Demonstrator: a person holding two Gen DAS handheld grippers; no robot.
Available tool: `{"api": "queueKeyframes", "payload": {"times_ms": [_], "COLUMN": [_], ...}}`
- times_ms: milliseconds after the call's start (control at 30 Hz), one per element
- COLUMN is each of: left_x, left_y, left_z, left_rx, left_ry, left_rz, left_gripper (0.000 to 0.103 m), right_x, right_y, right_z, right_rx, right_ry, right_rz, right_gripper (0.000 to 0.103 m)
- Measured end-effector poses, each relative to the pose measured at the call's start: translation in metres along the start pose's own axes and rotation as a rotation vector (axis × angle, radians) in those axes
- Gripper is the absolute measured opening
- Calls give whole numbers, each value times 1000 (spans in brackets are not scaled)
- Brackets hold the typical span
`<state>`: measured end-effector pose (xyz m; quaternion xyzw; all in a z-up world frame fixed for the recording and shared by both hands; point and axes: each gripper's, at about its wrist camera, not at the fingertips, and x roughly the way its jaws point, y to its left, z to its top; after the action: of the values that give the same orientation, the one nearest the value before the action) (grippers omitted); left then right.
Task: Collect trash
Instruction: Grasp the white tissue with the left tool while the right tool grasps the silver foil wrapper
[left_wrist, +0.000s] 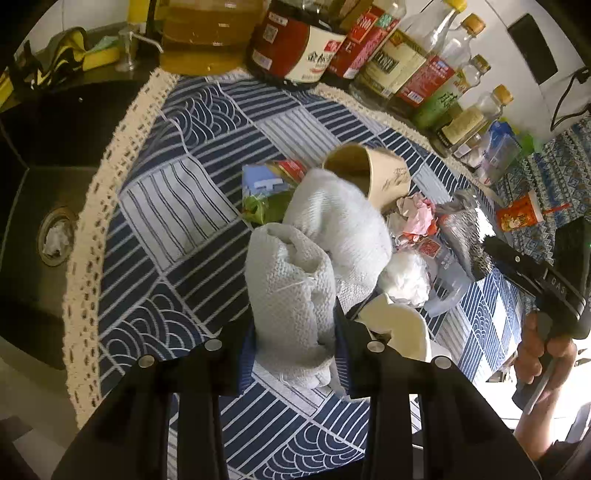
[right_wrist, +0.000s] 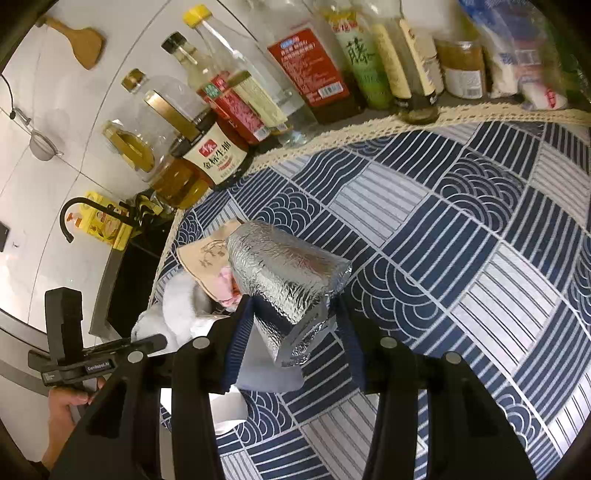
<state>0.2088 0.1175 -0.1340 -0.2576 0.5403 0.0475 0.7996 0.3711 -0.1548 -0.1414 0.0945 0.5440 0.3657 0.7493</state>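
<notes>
Your left gripper (left_wrist: 293, 338) has its jaws clamped on a white waffle-weave cloth (left_wrist: 291, 291), rolled and bunched, which rises out from between the pads over the blue-and-white patterned mat with a cream lace edge (left_wrist: 177, 192) that covers the counter. Just beyond those jaws the cloth leans against a tipped beige paper cup (left_wrist: 373, 173), its mouth turned toward you. To the right of the jaws lie crumpled pink and white paper (left_wrist: 415, 218) and a white crumpled wad (left_wrist: 404, 275); a green and blue snack wrapper (left_wrist: 264, 192) sits ahead on the left.

Your right gripper (right_wrist: 291, 326) has its jaws closed on a crinkled silver foil pouch (right_wrist: 284, 277), which sticks up and forward from between the pads. The same beige cup (right_wrist: 203, 254) lies just left of the pouch, touching it as far as you can see. A row of sauce and oil bottles (right_wrist: 258, 92) stands well beyond both jaws, along the mat's far edge.
</notes>
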Motion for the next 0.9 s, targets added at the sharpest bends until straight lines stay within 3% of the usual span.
{"api": "queueKeyframes", "payload": {"times_ms": [400,900], "left_x": [-46,-93], "left_y": [5,5], "left_z": [-11,-75], "left_rx": [21,78], "left_ry": [-91,-139], "left_rz": [-12,-58], "left_gripper": [34,34], "right_x": [-48,-87], "right_y": [24,77], "right_z": [-29,-103], "right_rx": [-18,-47], "right_ry": [-79,-112], "right_rz": [-41,-25], "right_gripper": [47,47]}}
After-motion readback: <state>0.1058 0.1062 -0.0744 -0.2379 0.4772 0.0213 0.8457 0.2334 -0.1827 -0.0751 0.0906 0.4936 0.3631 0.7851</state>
